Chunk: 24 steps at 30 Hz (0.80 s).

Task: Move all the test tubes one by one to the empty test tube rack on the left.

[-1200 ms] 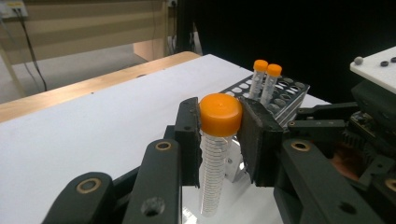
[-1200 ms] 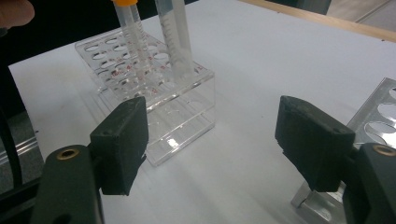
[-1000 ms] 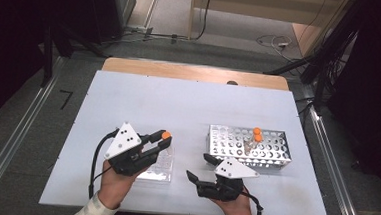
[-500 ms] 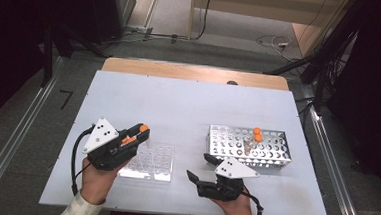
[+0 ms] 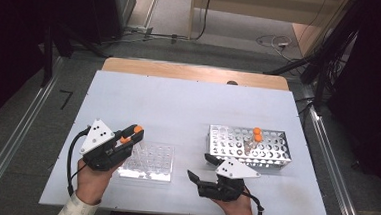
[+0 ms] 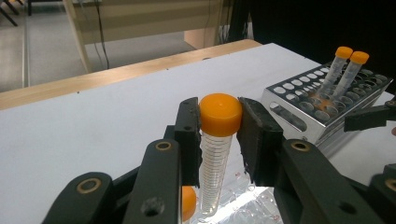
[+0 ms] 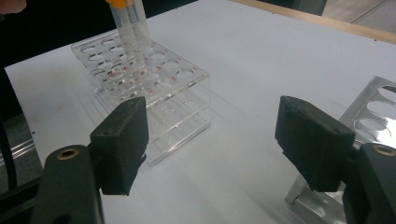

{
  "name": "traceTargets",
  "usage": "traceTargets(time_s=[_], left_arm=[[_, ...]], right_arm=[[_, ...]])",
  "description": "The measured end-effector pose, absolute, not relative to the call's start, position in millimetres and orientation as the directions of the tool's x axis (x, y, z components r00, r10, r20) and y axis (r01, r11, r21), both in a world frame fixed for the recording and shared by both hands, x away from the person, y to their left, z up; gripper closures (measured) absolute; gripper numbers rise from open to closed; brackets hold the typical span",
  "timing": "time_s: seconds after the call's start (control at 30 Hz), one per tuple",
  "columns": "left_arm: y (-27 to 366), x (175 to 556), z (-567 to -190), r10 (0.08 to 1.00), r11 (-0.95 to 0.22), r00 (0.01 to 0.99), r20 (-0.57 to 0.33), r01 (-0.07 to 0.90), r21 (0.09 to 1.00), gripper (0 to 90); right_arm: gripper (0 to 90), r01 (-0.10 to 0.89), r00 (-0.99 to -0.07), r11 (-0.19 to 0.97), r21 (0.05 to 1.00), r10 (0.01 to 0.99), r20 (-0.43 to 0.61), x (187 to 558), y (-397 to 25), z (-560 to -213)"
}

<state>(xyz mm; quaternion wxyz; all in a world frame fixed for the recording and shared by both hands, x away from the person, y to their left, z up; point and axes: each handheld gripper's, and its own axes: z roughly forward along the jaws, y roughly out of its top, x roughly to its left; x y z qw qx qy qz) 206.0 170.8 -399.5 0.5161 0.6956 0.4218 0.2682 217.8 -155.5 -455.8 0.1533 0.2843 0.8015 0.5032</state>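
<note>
On the white table (image 5: 178,107), left of centre: left gripper (image 6: 219,126) clamped on a tube (image 6: 214,158), jaws pinching just at the orange cap. Tube upright, clear, graduated, lower end down in the clear rack (image 5: 147,162). A second orange cap (image 6: 187,201) seen low behind the left jaw, partly hidden; can't tell what it sat in. From above, left gripper (image 5: 136,132) held over the clear rack's near-left corner, hand (image 5: 91,181) under it, grey plate on top, cable looping off to the left.

Right of centre: metal rack (image 5: 248,147) lying flat, two orange-capped tubes (image 5: 254,137) standing in it toward its far middle, leaning slightly, touching each other. Same pair in the left gripper view (image 6: 343,70), tilted, caps side by side.

Near the table's front edge: right gripper (image 5: 200,168) held with jaws wide apart, nothing between them, hovering between the two racks. In its own view, right gripper (image 7: 210,135) pointed at bare table; clear rack (image 7: 154,88) beyond the left jaw, corner of the metal rack (image 7: 373,112) just behind the right jaw. Held tube (image 7: 128,23) seen at the top of that view, standing in the clear rack's far side.

Racks well apart. Wooden strip (image 5: 195,72) along the table's far edge.
</note>
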Motion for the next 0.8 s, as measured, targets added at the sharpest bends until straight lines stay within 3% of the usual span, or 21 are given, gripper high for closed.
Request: traceTargets(time_s=[0.8], left_arm=[[168,209,-425,0.871,-0.168,0.49,-0.034,0.361,0.917,70.1]], right_arm=[[24.3,0.299,-0.791,0.333,0.894,0.611,0.037,217,-157,-455]])
